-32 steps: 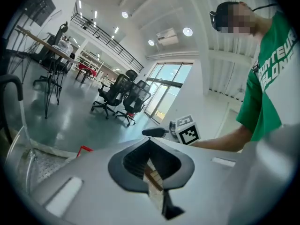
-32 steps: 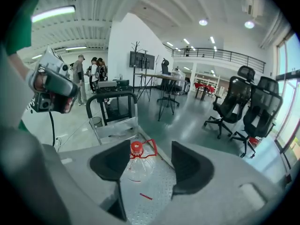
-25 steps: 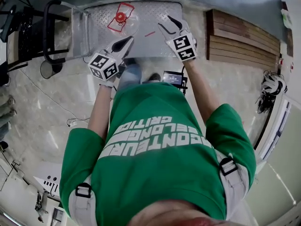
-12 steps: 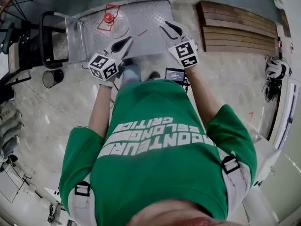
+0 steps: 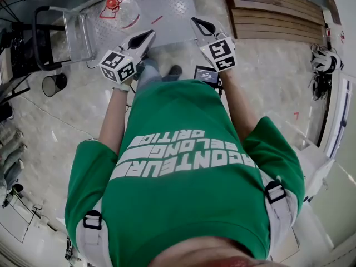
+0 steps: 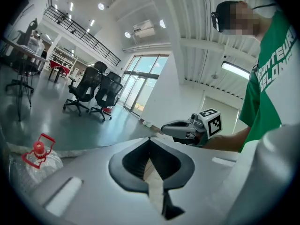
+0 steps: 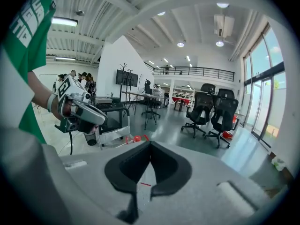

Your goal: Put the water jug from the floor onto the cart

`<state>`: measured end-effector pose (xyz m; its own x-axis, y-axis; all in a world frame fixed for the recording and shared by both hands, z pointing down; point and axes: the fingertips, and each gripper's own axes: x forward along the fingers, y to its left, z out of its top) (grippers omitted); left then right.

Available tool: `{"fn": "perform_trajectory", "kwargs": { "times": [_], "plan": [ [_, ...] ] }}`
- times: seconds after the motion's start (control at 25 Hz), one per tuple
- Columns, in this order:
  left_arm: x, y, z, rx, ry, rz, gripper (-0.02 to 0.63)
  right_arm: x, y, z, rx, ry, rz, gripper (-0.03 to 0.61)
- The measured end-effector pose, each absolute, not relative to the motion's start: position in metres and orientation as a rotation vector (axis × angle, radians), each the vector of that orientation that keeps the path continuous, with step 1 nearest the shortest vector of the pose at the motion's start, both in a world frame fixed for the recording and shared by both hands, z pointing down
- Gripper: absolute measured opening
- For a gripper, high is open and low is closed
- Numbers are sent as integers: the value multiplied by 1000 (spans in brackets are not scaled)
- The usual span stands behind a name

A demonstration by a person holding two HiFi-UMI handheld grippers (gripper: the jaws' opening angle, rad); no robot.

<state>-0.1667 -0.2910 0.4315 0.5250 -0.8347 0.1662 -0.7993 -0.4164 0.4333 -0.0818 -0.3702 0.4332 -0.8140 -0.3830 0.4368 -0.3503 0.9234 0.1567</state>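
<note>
The clear water jug (image 5: 119,10) with a red cap and handle stands on the cart's metal deck (image 5: 167,4) at the top left of the head view. It also shows low at the left in the left gripper view, jug (image 6: 40,158). Both grippers are held apart from it, over the floor in front of the cart. My left gripper (image 5: 149,35) has its tips together and nothing between them. My right gripper (image 5: 196,22) is also shut and empty. In the right gripper view only the jug's red top (image 7: 136,138) shows above the jaws.
The cart's upright handle (image 5: 50,38) is at its left end, with a black bin (image 5: 54,84) beside it. A wooden pallet (image 5: 272,13) lies right of the cart. Office chairs (image 7: 213,111) stand farther off on the floor.
The cart and jug have slid up and left in the head view as both grippers drew back from them. The right gripper's jaws have closed on nothing.
</note>
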Motion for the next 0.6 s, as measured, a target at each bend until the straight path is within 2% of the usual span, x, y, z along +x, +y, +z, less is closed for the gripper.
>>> {"fn": "perform_trajectory", "kwargs": {
  "times": [0.6],
  "plan": [
    [-131, -283, 439, 2323, -1282, -75, 11, -42, -344, 453, 511, -2580, -21, -9]
  ]
}}
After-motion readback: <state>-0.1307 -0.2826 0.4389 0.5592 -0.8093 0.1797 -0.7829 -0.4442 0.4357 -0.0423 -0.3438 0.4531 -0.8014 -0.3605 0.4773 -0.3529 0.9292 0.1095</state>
